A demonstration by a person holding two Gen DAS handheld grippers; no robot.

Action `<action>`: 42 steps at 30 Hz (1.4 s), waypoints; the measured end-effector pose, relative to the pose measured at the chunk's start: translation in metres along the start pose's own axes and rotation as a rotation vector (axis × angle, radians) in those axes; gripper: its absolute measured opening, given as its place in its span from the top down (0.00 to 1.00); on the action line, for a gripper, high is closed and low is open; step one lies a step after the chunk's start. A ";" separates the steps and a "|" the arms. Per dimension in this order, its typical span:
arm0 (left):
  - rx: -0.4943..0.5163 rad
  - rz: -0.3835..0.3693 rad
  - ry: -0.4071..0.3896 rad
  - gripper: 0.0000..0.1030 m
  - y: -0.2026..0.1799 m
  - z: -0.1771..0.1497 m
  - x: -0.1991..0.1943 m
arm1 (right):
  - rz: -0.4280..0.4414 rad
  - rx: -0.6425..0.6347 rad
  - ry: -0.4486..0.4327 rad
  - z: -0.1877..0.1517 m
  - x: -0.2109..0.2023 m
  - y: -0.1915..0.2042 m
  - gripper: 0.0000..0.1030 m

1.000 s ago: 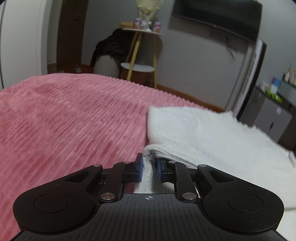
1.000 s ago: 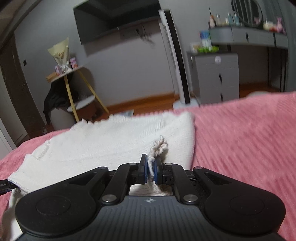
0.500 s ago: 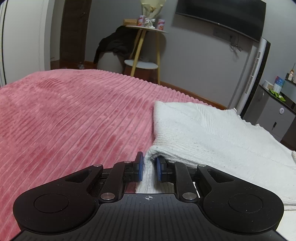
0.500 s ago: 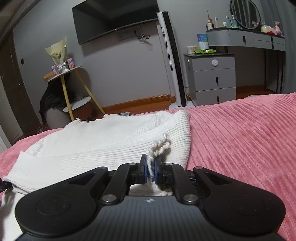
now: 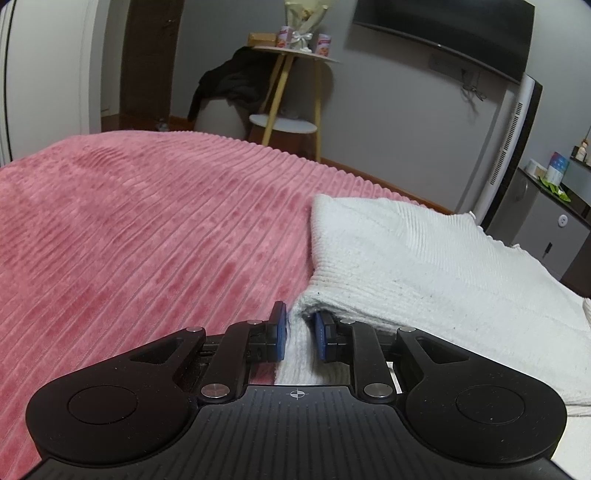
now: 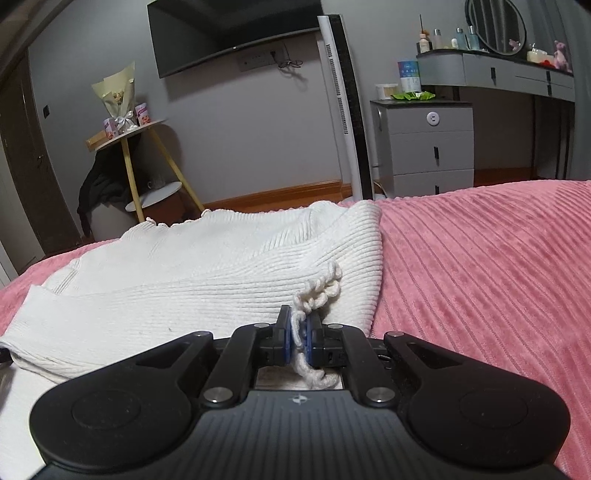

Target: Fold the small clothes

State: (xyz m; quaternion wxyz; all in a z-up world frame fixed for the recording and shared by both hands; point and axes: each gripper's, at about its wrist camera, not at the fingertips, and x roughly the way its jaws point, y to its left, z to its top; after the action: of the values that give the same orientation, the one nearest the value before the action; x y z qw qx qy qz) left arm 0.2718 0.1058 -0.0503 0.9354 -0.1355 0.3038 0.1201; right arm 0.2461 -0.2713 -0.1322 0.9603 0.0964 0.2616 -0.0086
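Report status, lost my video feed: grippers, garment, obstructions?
Left gripper pinching white knit sweater edge. Right gripper shut on its crochet trim. Sweater partly folded on pink blanket. Nothing in the way.

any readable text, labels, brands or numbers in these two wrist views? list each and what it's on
No text reads clearly in either view.
Blue and white carton on the grey drawer unit: print at the top, too small to read.
Pink tins on the round side table: labels blurred.
TV: a small mark on its lower edge, illegible.
White knit garment, left gripper, right gripper: no lettering visible.
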 end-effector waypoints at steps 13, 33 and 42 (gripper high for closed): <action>0.022 0.018 0.098 0.26 0.032 -0.011 -0.086 | -0.213 -0.132 0.018 0.007 -0.052 0.020 0.56; 0.095 -0.008 0.122 0.19 0.018 -0.074 -0.178 | -0.055 0.007 0.460 -0.079 -0.197 -0.017 0.51; 0.036 -0.045 0.297 0.19 0.052 -0.056 -0.168 | 0.003 0.067 0.523 -0.078 -0.195 -0.027 0.60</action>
State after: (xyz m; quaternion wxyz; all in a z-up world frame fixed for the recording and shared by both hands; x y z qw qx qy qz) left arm 0.0933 0.1122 -0.0025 0.8849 -0.1419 0.4377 0.0721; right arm 0.0368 -0.2896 -0.1047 0.8565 0.1274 0.5001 0.0092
